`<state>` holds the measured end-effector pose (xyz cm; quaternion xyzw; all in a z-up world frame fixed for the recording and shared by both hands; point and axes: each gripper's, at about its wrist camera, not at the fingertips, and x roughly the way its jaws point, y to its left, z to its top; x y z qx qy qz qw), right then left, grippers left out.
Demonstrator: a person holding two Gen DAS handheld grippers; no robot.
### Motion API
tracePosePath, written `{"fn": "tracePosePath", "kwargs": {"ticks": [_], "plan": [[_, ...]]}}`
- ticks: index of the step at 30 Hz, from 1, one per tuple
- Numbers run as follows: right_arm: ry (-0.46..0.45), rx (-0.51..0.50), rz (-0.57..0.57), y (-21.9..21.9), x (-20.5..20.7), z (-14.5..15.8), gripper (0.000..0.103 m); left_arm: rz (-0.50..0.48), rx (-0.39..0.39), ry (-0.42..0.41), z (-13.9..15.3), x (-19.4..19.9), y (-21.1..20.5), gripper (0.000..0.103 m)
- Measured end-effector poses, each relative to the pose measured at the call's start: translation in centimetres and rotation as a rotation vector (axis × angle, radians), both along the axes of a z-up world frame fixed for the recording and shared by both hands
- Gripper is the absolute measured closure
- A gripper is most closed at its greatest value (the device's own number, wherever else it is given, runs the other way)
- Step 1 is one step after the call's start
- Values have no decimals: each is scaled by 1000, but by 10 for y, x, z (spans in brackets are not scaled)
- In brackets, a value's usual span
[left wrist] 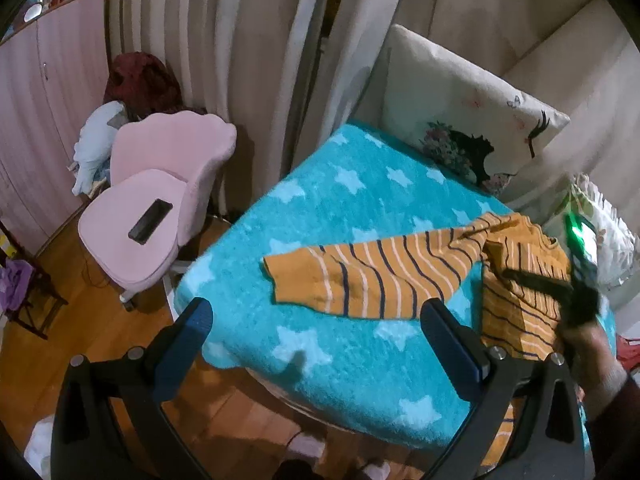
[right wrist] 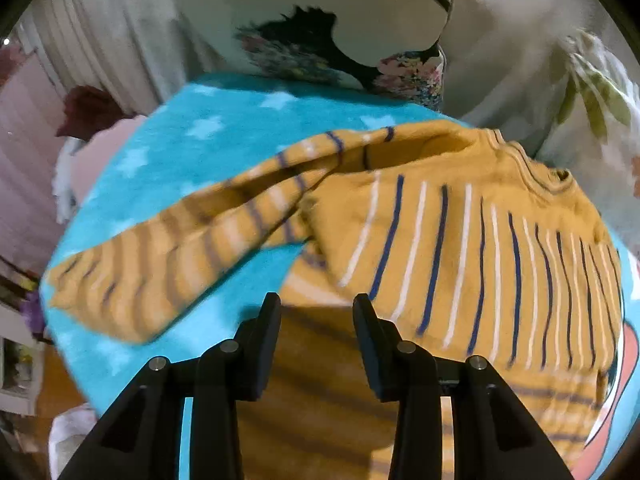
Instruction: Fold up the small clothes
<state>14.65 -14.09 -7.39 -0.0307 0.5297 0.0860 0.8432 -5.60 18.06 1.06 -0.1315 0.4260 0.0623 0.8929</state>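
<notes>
Two grippers are in your views, each with its jaws spread and holding nothing. Your left gripper (left wrist: 316, 320) hangs over the near corner of the turquoise star blanket (left wrist: 360, 360). Your right gripper (right wrist: 316, 312) hovers over the near part of the striped sweater (right wrist: 460, 240); whether its tips touch the fabric cannot be told. The sweater's lower hem is cut off behind the right gripper's body, and the fabric nearest it is in shadow and blurred. The sweater lies on the blanket, one sleeve (left wrist: 360, 276) stretched out flat to the left. The blanket covers a raised surface; what lies beneath is hidden. Beyond it, a printed pillow (left wrist: 460, 120) leans against the wall. To the left stand a pink chair (left wrist: 160, 200) carrying a dark phone (left wrist: 150, 221), curtains (left wrist: 240, 40) behind, on a wooden floor (left wrist: 100, 320).
</notes>
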Motion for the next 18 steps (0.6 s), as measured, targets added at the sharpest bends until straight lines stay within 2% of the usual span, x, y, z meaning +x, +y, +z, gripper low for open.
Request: {"fn": "tracePosePath", "kwargs": {"ticks": [4, 5, 6, 8, 12, 15, 18], "plan": [[22, 39, -73, -4, 32, -13, 62, -30, 29, 7, 2, -2, -10, 0], [18, 32, -81, -3, 38, -18, 69, -44, 37, 14, 0, -2, -13, 0], [19, 23, -87, -2, 42, -21, 97, -57, 42, 23, -2, -1, -15, 0], [0, 44, -122, -7, 39, -15, 97, -79, 46, 35, -6, 2, -20, 0], [-79, 188, -214, -49, 10, 28, 97, -106, 22, 50, -12, 12, -32, 0], [-135, 238, -293, -105, -30, 59, 97, -144, 15, 39, -10, 18, -50, 0], [-173, 263, -417, -174, -70, 75, 97, -189, 20, 14, -4, 19, -77, 0]]}}
